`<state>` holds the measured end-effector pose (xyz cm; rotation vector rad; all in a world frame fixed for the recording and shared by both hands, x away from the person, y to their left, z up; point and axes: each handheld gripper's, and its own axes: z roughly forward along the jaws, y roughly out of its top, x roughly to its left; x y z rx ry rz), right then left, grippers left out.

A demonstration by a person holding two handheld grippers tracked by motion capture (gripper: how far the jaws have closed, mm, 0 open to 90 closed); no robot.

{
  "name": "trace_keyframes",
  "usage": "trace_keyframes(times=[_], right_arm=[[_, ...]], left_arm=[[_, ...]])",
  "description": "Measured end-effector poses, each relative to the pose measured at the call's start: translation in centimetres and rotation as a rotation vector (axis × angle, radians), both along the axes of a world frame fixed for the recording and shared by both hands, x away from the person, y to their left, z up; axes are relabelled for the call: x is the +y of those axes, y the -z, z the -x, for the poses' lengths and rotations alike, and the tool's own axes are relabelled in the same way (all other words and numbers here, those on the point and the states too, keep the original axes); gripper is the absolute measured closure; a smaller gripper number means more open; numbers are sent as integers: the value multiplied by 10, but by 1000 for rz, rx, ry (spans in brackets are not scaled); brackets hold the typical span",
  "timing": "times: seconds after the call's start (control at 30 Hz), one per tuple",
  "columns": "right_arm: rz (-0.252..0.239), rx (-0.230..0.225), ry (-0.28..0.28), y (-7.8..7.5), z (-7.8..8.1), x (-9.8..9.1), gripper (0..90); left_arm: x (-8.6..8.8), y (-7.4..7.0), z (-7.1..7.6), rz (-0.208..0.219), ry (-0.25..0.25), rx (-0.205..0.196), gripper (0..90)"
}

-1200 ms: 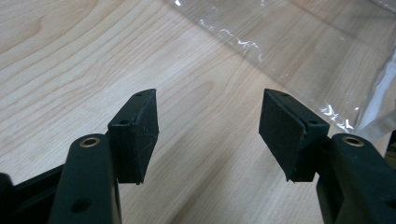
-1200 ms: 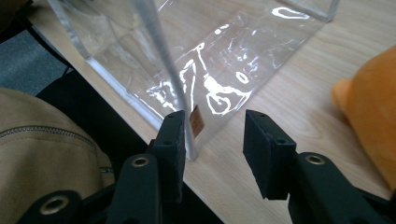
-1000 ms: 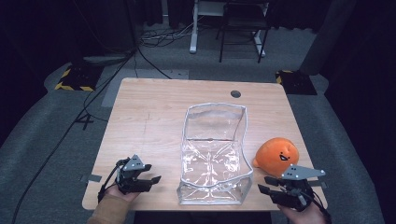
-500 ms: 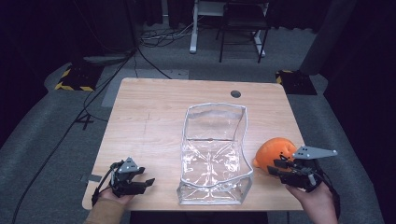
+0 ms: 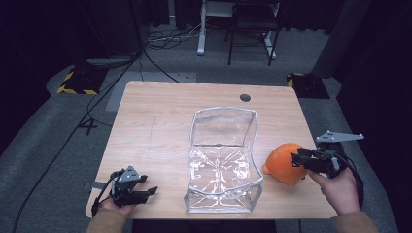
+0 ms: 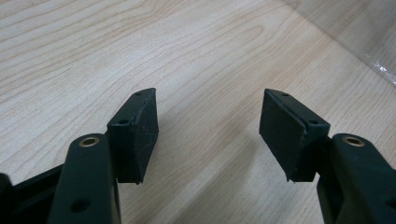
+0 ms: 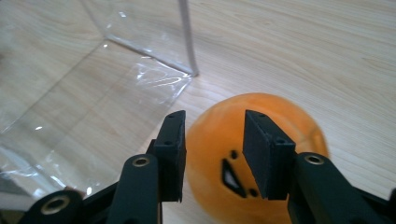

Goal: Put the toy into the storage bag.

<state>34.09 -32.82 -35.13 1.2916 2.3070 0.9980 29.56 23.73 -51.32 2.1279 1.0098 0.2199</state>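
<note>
An orange round plush toy [image 5: 281, 164] with a small dark face lies on the wooden table [image 5: 160, 121], right of a clear plastic zip bag [image 5: 223, 160] that stands open. My right gripper [image 5: 296, 159] hovers at the toy's right side and points left at it. In the right gripper view its jaws [image 7: 212, 149] stand partly apart just above the toy [image 7: 280, 109], with no pad pressing on it. My left gripper [image 5: 145, 187] rests low near the front left corner. Its jaws [image 6: 208, 135] are wide apart over bare wood with nothing between them.
The clear bag's edge [image 6: 364, 37] shows at the far right of the left gripper view, and its corner [image 7: 93, 93] lies just left of the toy. A round cable hole [image 5: 245, 97] sits at the table's back. Beyond the table are a chair and cables on the floor.
My right gripper has risen from the table's front edge and moved away from the person to the toy's right side. The left gripper and the toy have stayed in place.
</note>
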Motion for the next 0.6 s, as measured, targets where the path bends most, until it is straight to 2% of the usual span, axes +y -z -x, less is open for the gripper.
trace_keyframes(times=[0.2, 0.3, 0.4, 0.53, 0.6], right_arm=[[7, 21, 55, 5, -12, -12, 578], [0, 31, 89, 12, -21, -20, 537], [-8, 31, 102, 15, -24, -23, 510], [-4, 61, 111, 23, -32, -26, 452], [-20, 80, 117, 27, -34, -28, 421]], left_arm=[[0, 1, 0, 6, 0, -9, 369], [0, 1, 0, 6, 1, -11, 364], [0, 1, -1, 1, 5, -15, 361], [-1, 2, -1, 4, 3, -16, 357], [-1, 2, -1, 4, 4, -17, 357]])
